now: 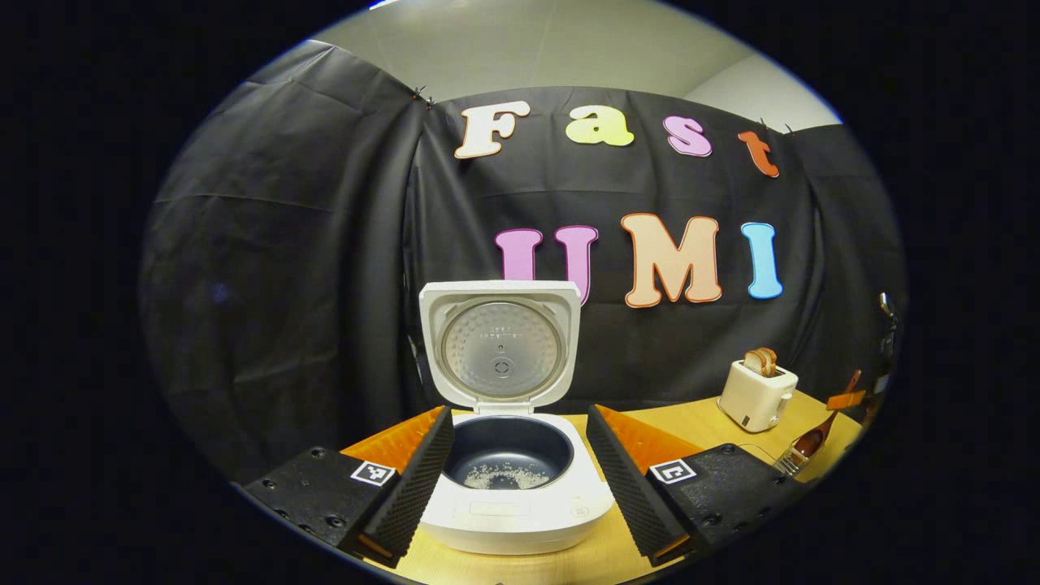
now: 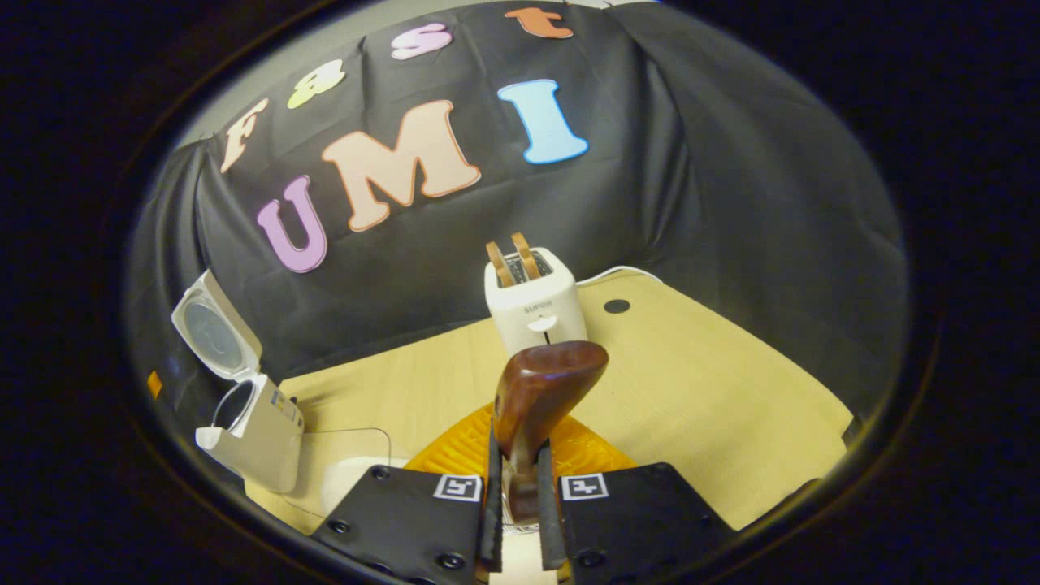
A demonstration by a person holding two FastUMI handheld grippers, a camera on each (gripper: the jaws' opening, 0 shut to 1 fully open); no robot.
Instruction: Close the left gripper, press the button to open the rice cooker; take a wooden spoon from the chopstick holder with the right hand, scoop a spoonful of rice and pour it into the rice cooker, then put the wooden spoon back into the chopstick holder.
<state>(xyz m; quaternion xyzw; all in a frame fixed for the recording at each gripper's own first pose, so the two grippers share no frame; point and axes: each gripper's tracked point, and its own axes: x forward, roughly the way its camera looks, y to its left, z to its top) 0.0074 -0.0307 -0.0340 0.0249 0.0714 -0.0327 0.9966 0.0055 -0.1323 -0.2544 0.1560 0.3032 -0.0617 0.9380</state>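
The white rice cooker [image 1: 520, 504] stands open with its lid [image 1: 500, 345] upright, and a little rice [image 1: 508, 478] lies in the dark inner pot. My left gripper [image 1: 518, 414] is open, one finger on each side of the cooker, touching nothing. My right gripper [image 2: 518, 455] is shut on the handle of the brown wooden spoon [image 2: 548, 382], whose bowl points away toward the toaster. In the left gripper view the wooden spoon [image 1: 815, 439] hangs tilted at the far right, its bowl over the wire chopstick holder [image 1: 790, 461]. The open rice cooker [image 2: 252, 422] sits far left in the right gripper view.
A white toaster [image 1: 756, 396] with bread slices stands on the light wooden table [image 1: 691, 422] between the cooker and the holder. The same toaster [image 2: 535, 305] is straight ahead of the spoon. A pale white object [image 2: 349, 479] lies near the cooker. A dark round hole [image 2: 617, 306] marks the table [image 2: 715, 390].
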